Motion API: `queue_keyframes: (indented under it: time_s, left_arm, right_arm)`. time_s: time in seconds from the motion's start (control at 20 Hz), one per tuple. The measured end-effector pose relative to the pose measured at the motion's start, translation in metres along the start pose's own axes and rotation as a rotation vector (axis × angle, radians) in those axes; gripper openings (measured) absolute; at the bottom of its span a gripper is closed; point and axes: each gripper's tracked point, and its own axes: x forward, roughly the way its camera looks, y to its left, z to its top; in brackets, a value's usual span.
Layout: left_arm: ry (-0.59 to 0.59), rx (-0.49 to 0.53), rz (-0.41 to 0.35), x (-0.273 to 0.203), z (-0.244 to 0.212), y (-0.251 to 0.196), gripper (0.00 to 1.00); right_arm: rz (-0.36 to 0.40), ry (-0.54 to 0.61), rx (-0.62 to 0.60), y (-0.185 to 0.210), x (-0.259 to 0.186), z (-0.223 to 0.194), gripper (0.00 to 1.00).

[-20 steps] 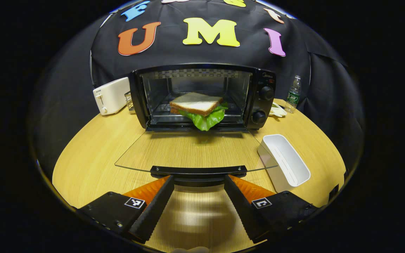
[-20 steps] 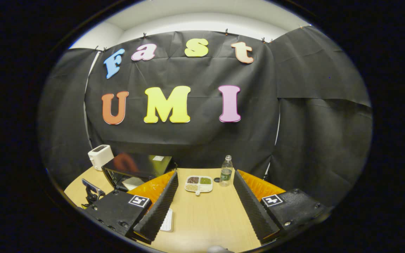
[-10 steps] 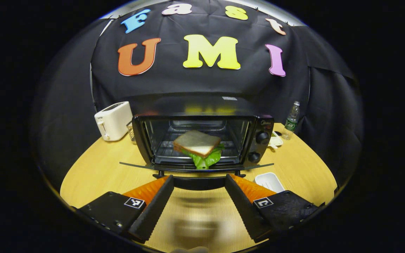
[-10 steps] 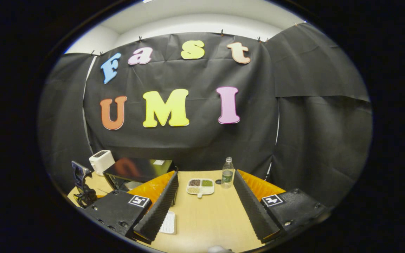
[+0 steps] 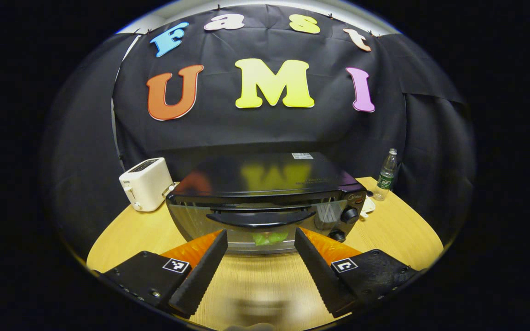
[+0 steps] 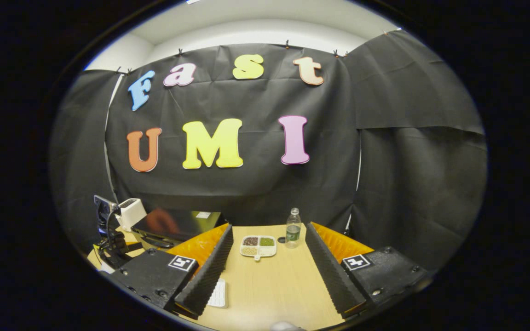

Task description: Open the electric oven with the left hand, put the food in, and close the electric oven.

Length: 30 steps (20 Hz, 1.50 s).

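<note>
The glass door (image 5: 246,227) of the electric oven (image 5: 265,202), flat on the worktop (image 5: 398,230) a second ago, is now swung up almost shut; green food (image 5: 269,237) is seen behind it at 12 o'clock. Both the left claw (image 5: 260,257) and right claw (image 6: 267,264) are held open, empty

Black electric oven (image 5: 265,193) sits mid-table, front twd left gripper view; also seen at left edge in right gripper view (image 6: 173,223). Glass door (image 5: 246,225) up, looks closed or nearly. Curved black handle (image 5: 260,219) across door. Food (image 5: 269,237) inside: green lettuce visible thru glass, low centre.
</note>
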Motion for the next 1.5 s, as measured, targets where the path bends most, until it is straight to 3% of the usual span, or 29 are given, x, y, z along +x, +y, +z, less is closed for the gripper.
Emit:
queue_keyframes:
  time_s: [0.05, 0.1, 0.15, 0.2, 0.4, 0.5, 0.55, 0.75, 0.8, 1.0, 1.05, 1.1, 1.2, 1.3, 1.35, 1.4, 1.5]
  left_arm:
    - [0.0, 0.004, 0.0, 0.005, -0.001, 0.0, 0.96]
    - [0.002, -0.001, -0.004, 0.008, -0.001, -0.001, 0.96]
    - [0.009, -0.007, -0.007, 0.011, -0.001, -0.002, 0.96]
    - [0.003, -0.008, -0.006, 0.012, 0.002, -0.002, 0.96]
    - [-0.023, 0.006, 0.003, -0.002, 0.016, 0.002, 0.96]
    - [-0.048, -0.008, -0.002, -0.023, 0.035, 0.002, 0.96]
    - [-0.066, -0.024, -0.003, -0.036, 0.048, 0.003, 0.96]
    - [-0.192, -0.026, 0.026, -0.106, 0.122, 0.018, 0.96]
    - [-0.221, -0.025, 0.027, -0.122, 0.139, 0.021, 0.96]
    - [-0.336, -0.037, 0.064, -0.185, 0.202, 0.046, 0.96]
    - [-0.362, -0.033, 0.069, -0.199, 0.215, 0.049, 0.96]
    - [-0.383, -0.034, 0.071, -0.209, 0.224, 0.051, 0.96]
    - [-0.403, -0.041, 0.064, -0.227, 0.235, 0.051, 0.96]
    - [-0.416, -0.038, 0.058, -0.24, 0.238, 0.054, 0.96]
    - [-0.412, -0.038, 0.059, -0.242, 0.235, 0.056, 0.96]
    - [-0.416, -0.038, 0.056, -0.244, 0.235, 0.058, 0.96]
    - [-0.405, -0.038, 0.055, -0.248, 0.234, 0.06, 0.96]
  right_arm:
    - [-0.001, 0.003, 0.0, -0.001, 0.001, -0.001, 0.95]
    - [-0.001, 0.005, 0.0, -0.001, 0.0, -0.002, 1.0]
    - [-0.001, 0.006, -0.001, -0.001, 0.0, -0.002, 0.95]
    - [-0.001, 0.002, -0.003, 0.0, -0.001, 0.0, 1.0]
    - [0.007, -0.014, -0.019, 0.004, -0.006, 0.008, 1.0]
    - [0.016, -0.028, -0.015, 0.008, -0.006, 0.014, 1.0]
    - [0.02, -0.033, -0.02, 0.011, -0.008, 0.017, 0.95]
    - [0.054, -0.072, -0.036, 0.029, -0.013, 0.036, 0.95]
    - [0.056, -0.075, -0.039, 0.033, -0.015, 0.04, 1.0]
    - [0.086, -0.102, -0.031, 0.054, -0.022, 0.056, 0.95]
    - [0.09, -0.108, -0.024, 0.059, -0.024, 0.058, 1.0]
    - [0.092, -0.117, -0.018, 0.062, -0.026, 0.061, 0.96]
    - [0.088, -0.139, -0.017, 0.066, -0.03, 0.067, 1.0]
    - [0.082, -0.152, -0.012, 0.069, -0.034, 0.073, 0.95]
    - [0.081, -0.156, -0.005, 0.071, -0.036, 0.074, 1.0]
    - [0.08, -0.163, 0.002, 0.072, -0.038, 0.077, 0.95]
    - [0.075, -0.168, -0.001, 0.074, -0.041, 0.079, 0.95]
